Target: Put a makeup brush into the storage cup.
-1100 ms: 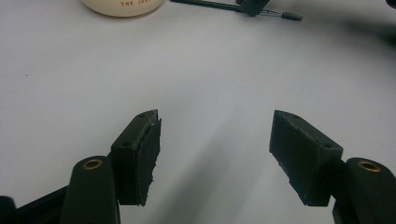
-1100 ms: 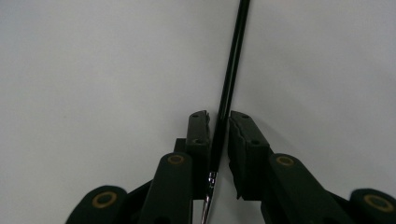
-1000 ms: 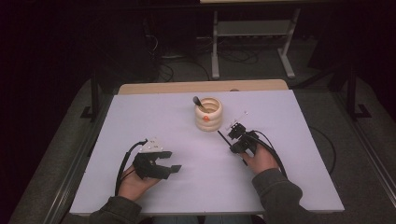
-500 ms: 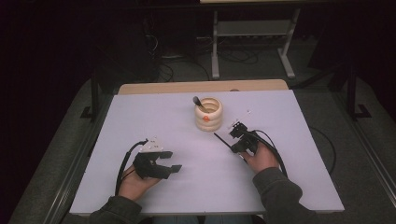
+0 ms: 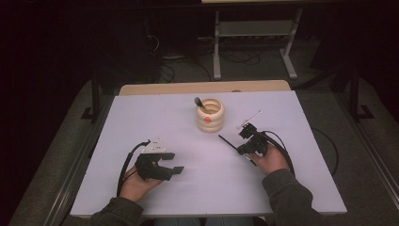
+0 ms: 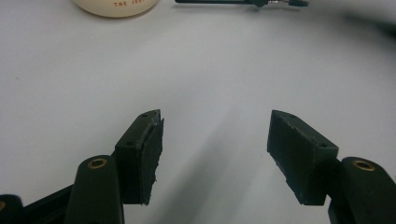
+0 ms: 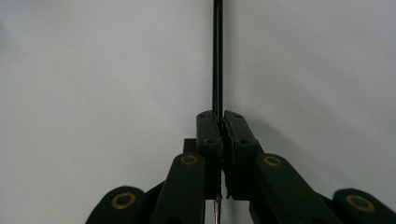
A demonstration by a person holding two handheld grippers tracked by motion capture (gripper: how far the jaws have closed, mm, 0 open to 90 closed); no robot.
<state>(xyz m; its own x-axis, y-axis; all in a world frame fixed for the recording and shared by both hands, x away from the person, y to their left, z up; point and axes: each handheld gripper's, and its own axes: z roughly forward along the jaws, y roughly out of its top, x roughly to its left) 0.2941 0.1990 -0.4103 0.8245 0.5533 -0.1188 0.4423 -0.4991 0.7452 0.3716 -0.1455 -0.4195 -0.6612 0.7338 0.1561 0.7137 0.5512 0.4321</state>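
On the white table [image 5: 141,122] stands a cream ribbed cup [image 5: 210,114] with an orange mark, a dark utensil [image 5: 200,102] leaning in it. To the cup's right, my right gripper [image 5: 242,149] is shut on a thin black stick [image 5: 228,143] that points toward the table's middle. In the right gripper view the stick [image 7: 217,56] runs straight out from between the closed jaws of the right gripper [image 7: 223,116]. At the near left my left gripper [image 5: 175,162] rests open on the table. The left gripper view has my left gripper [image 6: 215,140] wide apart over bare table, with the cup [image 6: 116,5] at the top edge.
A thin pale rod [image 5: 250,119] lies just beyond the right gripper. A wooden strip [image 5: 202,87] borders the table's far edge. Behind it, a metal stand [image 5: 254,28] and cables sit on the dark floor.
The right gripper with the stick has drifted slightly toward the person. The left gripper has stayed put.
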